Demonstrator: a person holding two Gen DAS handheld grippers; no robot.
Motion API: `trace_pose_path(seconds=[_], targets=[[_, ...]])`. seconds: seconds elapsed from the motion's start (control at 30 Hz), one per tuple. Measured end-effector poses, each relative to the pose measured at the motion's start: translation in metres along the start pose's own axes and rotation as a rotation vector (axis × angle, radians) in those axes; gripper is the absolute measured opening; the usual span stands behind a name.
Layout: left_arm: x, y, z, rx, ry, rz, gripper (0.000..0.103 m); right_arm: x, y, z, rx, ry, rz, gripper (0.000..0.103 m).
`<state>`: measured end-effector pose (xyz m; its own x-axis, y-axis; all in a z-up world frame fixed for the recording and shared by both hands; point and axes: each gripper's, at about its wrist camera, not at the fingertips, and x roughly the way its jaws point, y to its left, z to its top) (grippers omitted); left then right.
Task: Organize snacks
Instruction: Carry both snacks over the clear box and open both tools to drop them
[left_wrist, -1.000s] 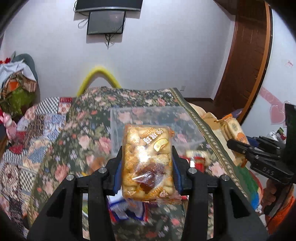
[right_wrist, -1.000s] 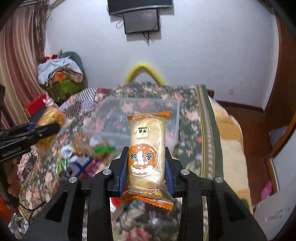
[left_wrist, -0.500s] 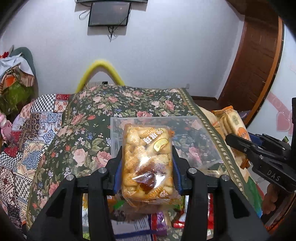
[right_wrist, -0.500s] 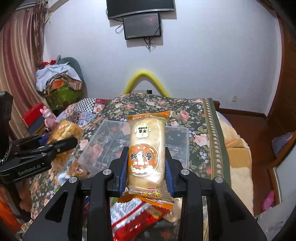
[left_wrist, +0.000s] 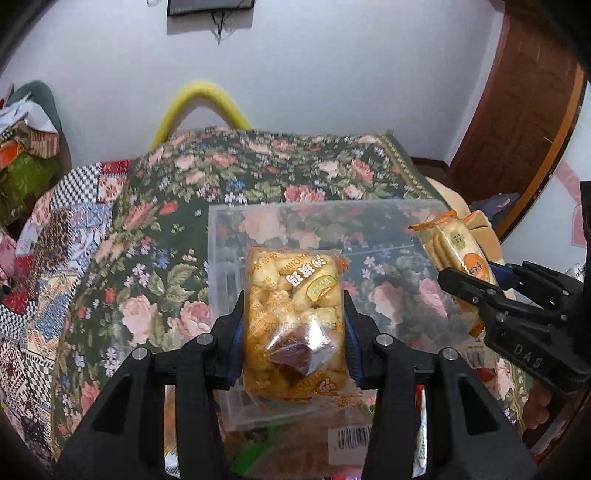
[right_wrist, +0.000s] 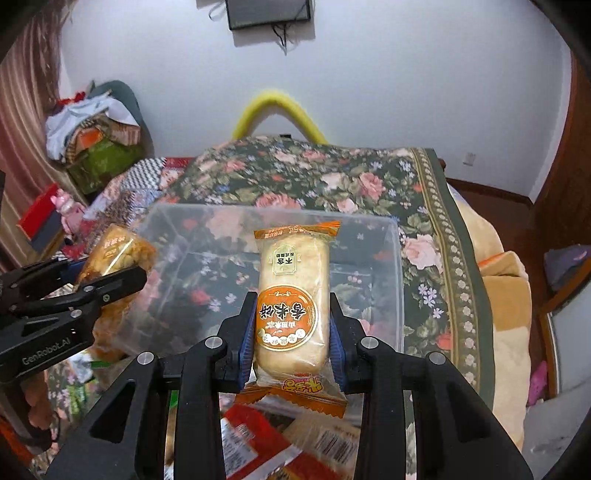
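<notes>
bed (left_wrist: 155, 229) with floral cover, clear bin (left_wrist: 369, 206) on it, dead ahead of both grippers. we hold two snacks over its near edge: left gripper (left_wrist: 293, 321) fingers pinching the puff snack bag (left_wrist: 291, 295), right gripper (right_wrist: 291, 325) fingers pinching the rice cracker pack (right_wrist: 291, 295). both long axes point into the bin.
</notes>
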<state>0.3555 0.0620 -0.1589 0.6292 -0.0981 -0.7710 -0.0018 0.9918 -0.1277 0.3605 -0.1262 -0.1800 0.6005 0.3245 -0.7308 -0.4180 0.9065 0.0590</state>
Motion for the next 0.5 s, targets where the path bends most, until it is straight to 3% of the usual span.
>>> trace_pose_path(seconds=[0.27, 0.5], targets=[[0.026, 0.001, 0.005, -0.007, 0.053, 0.006, 0.044, 0.021, 0.002, -0.004, -0.041, 0.085, -0.008, 0.031], [0.028, 0.005, 0.003, -0.033, 0.069, 0.006, 0.045, 0.018, 0.0, -0.004, -0.016, 0.091, 0.009, 0.036]])
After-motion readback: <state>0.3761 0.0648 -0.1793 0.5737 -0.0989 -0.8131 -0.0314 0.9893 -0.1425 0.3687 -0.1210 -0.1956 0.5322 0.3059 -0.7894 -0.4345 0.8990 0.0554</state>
